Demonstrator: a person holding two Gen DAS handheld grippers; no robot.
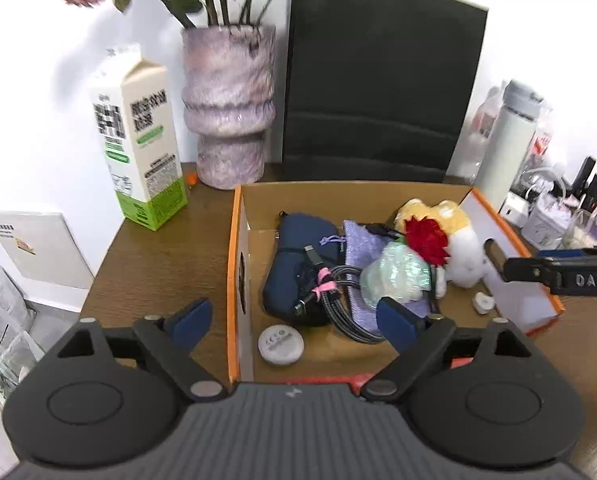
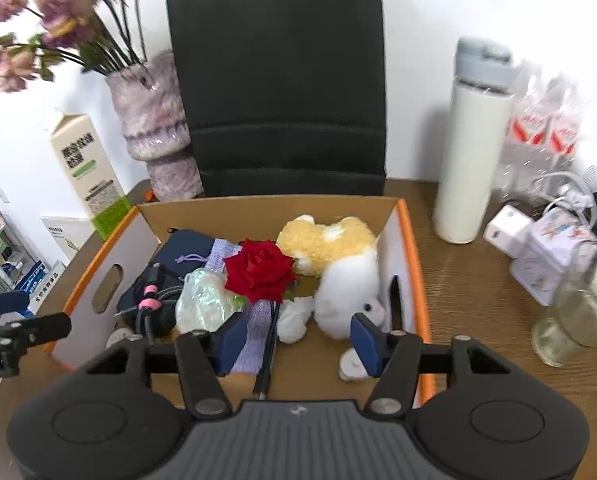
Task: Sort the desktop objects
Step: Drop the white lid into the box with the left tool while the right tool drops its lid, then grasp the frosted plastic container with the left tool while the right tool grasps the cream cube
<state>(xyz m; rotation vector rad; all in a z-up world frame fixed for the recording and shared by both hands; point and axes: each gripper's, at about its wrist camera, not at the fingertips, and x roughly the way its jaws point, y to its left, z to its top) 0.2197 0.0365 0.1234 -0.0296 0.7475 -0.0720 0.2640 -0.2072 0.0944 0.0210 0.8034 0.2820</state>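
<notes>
An orange-edged cardboard box [image 1: 234, 264] [image 2: 414, 248] sits on the wooden desk. It holds a plush toy [image 1: 458, 240] [image 2: 338, 264], a red rose [image 1: 426, 240] [image 2: 258, 272], a navy pouch [image 1: 298, 256] [image 2: 178, 252], a lilac pouch [image 1: 362, 240], a coiled cable [image 1: 338, 292] [image 2: 150, 312], crinkled wrap [image 1: 394, 276] [image 2: 202, 300] and a round white disc [image 1: 280, 346]. My left gripper [image 1: 294, 320] is open and empty over the box's near left wall. My right gripper [image 2: 294, 340] is open and empty above the box's near side.
A milk carton [image 1: 138, 148] [image 2: 86, 168], flower vase [image 1: 226, 104] [image 2: 154, 120] and black paper bag [image 1: 378, 80] [image 2: 274, 80] stand behind the box. A white thermos [image 2: 470, 152] [image 1: 510, 140], chargers [image 2: 506, 232], a glass jar [image 2: 574, 312] and packets crowd the right.
</notes>
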